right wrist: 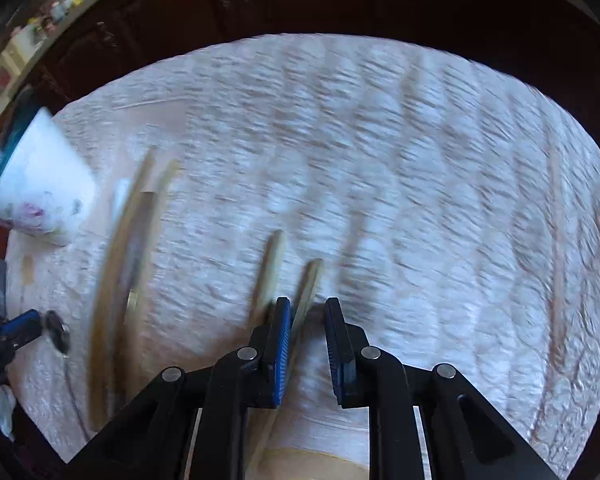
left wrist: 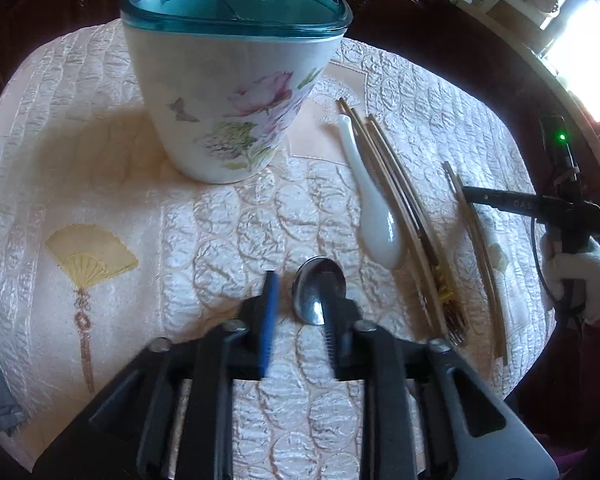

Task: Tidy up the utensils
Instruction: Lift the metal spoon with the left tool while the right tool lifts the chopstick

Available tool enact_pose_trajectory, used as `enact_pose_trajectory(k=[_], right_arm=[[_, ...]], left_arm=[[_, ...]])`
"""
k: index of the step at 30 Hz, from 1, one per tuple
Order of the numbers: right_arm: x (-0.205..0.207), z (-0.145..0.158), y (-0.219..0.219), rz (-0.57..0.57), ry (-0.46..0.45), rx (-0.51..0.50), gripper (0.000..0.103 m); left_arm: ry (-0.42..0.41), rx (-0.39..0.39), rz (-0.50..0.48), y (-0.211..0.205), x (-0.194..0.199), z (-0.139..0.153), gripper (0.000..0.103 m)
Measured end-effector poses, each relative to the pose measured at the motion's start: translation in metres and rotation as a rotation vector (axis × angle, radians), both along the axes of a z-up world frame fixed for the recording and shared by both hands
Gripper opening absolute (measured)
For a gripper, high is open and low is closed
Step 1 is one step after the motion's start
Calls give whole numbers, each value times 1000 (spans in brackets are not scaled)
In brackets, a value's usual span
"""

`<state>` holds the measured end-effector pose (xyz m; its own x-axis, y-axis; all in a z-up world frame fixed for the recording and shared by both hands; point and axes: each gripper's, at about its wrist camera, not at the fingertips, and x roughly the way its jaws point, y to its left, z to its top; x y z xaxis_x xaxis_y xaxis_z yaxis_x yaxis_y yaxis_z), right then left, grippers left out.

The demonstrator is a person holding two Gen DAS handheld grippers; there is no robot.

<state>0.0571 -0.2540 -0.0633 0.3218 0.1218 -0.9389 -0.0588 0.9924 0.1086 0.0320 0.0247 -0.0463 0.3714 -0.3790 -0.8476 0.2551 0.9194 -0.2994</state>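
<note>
Here your left tool point(left wrist: 298, 300) stands partly open over the quilted cloth point(left wrist: 228, 216), its pads pressing on nothing. The metal spoon point(left wrist: 318, 288) lies bowl-forward at the tip of its right finger point(left wrist: 332, 320), which covers part of the bowl; whether the finger touches it you cannot tell from this view. The blue-padded left finger point(left wrist: 269, 320) stands clear of the spoon, with bare cloth between the two.

Ahead and to the left of that tool stands the floral holder point(left wrist: 228, 120) with its teal rim, upright. Ahead and to the right lie a white ceramic spoon point(left wrist: 374, 208) and, just beside it, a bundle of chopsticks point(left wrist: 396, 192). A fork's tines point(left wrist: 456, 326) show at the near end of that bundle.

Your right tool point(right wrist: 308, 312) is narrow, and its view is blurred. One chopstick point(right wrist: 306, 292) runs between its pads, against the left pad; whether the right pad presses on it you cannot tell. A second chopstick point(right wrist: 270, 264) lies just left of the tool. The bundle and holder sit well to its left.
</note>
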Motion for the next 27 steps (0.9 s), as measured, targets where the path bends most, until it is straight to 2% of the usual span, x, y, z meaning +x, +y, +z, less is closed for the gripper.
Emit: enact_pose_trajectory(k=[2, 6, 9, 11, 12, 14, 16, 18, 22, 27], right_arm=[[-3, 2, -8, -23, 5, 59, 16], [-6, 0, -12, -8, 14, 72, 16], [-4, -8, -17, -36, 17, 131, 16], [2, -8, -25, -41, 16, 147, 16], [4, -9, -25, -37, 14, 147, 16], [8, -7, -20, -21, 12, 137, 16], [9, -6, -16, -10, 11, 127, 10], [4, -4, -17, -9, 10, 141, 8], [-11, 20, -24, -18, -38, 183, 6], [-27, 62, -27, 4, -121, 237, 5]], left_arm=[[1, 4, -9, -4, 4, -2, 25], [10, 23, -49, -12, 12, -7, 25], [21, 35, -76, -17, 16, -11, 25], [27, 47, -93, -20, 19, -13, 19], [26, 55, -104, -22, 19, -14, 11], [17, 69, -122, -25, 18, -15, 11], [8, 78, -133, -24, 15, -14, 7], [3, 68, -123, -20, 11, -9, 4], [-11, 48, -81, -7, 4, 5, 2], [-82, 12, -28, 15, -11, 41, 1]])
